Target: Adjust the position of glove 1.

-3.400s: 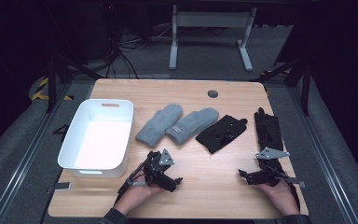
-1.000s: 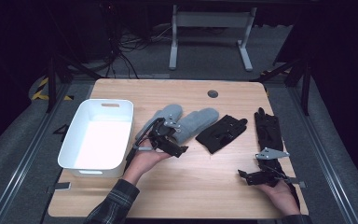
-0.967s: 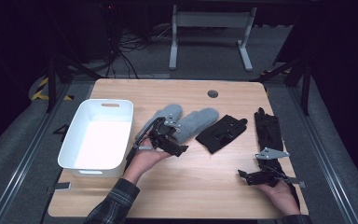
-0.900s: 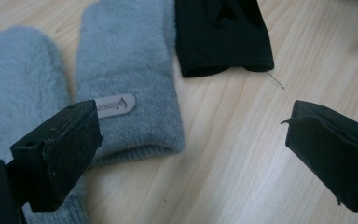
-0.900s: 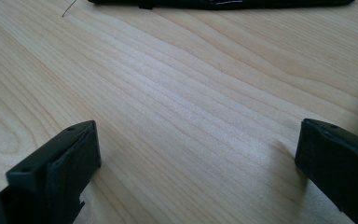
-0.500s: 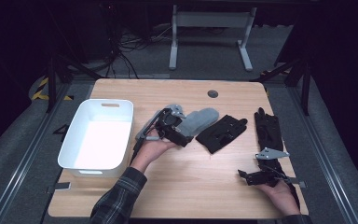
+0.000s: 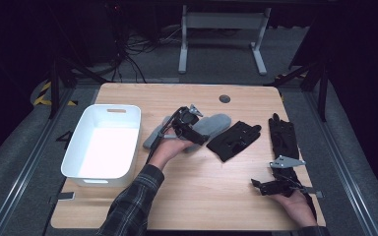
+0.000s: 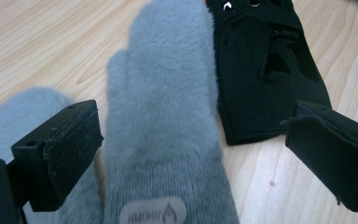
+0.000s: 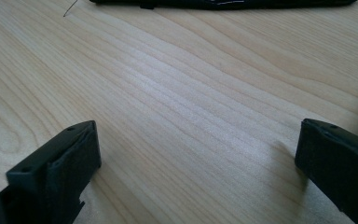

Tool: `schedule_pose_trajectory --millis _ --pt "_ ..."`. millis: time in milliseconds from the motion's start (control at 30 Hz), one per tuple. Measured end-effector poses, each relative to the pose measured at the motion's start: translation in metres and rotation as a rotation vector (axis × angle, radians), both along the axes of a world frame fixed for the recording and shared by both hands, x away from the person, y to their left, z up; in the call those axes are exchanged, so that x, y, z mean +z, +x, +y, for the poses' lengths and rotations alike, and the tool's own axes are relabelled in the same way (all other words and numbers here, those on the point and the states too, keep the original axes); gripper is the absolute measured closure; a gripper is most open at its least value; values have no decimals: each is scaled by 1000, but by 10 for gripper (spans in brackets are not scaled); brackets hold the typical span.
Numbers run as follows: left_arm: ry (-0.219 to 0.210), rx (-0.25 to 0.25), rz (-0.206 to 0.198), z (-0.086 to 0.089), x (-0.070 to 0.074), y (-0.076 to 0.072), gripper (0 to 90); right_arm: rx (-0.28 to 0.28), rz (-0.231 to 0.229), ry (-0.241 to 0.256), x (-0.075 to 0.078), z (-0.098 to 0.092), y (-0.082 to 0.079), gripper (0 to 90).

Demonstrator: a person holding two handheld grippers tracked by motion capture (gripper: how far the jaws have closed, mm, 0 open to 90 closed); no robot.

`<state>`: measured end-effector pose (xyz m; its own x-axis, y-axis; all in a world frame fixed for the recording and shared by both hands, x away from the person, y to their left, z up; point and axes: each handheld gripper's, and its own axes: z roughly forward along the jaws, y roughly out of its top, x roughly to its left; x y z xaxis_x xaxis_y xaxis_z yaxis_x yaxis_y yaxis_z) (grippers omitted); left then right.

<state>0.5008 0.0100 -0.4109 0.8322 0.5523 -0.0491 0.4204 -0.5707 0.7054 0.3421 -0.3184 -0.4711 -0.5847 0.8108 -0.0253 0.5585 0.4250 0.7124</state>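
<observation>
Pale wood makes up the table [image 7: 197, 196], the largest thing here, and both grippers work just above it. Left of the left gripper's fingers stands a white bin [image 7: 106, 142], hollow and bare inside. Ahead and to the right of those fingers lie two black gloves [image 7: 236, 140], flat on the wood, one of them just beside the grey pair and the other nearer the right gripper.

Two grey mittens lie side by side under the left gripper [image 7: 189, 129]. In the left gripper view its jaws stand wide apart, holding nothing, and the right-hand mitten [image 8: 161, 140] lies straight between them, its knit cuff and a small label [image 8: 152, 213] nearest the camera, its fluffy body running away from the fingers. The other mitten [image 8: 9, 116] lies just outside the left finger [image 8: 70, 149].

The mitten looks light, soft and limp, with a plush pile that should squash under the pads. I judge it will droop and fold when lifted, so the firmer ribbed cuff, or a pinch across the middle of the body, seems the best hold.

The right gripper [image 7: 275, 184] rests low near the table's front edge, jaws spread over bare wood, nothing between them.
</observation>
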Motion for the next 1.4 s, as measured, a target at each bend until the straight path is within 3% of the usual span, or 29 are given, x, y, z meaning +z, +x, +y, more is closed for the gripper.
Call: schedule_pose_trajectory --millis 67,233,367,400,733,900,1100,1400 --pt "-5 1 8 -3 -4 4 41 0 0 -2 0 0 0 3" --pt "38 8 12 -10 -13 14 42 1 0 -1 0 0 0 3" --pt "48 21 27 -14 -22 21 43 1 0 -2 0 0 0 3" --pt "62 19 46 -15 -26 23 43 1 0 -2 0 0 0 3" --pt "147 7 64 -24 -41 27 44 4 0 -3 0 0 0 3" --pt "156 28 84 -23 -46 29 81 4 0 -3 0 0 0 3" --pt "159 24 71 -23 -45 28 109 6 0 -2 0 0 0 3" --pt "163 22 50 -21 -39 24 392 7 1 -2 0 0 0 3"
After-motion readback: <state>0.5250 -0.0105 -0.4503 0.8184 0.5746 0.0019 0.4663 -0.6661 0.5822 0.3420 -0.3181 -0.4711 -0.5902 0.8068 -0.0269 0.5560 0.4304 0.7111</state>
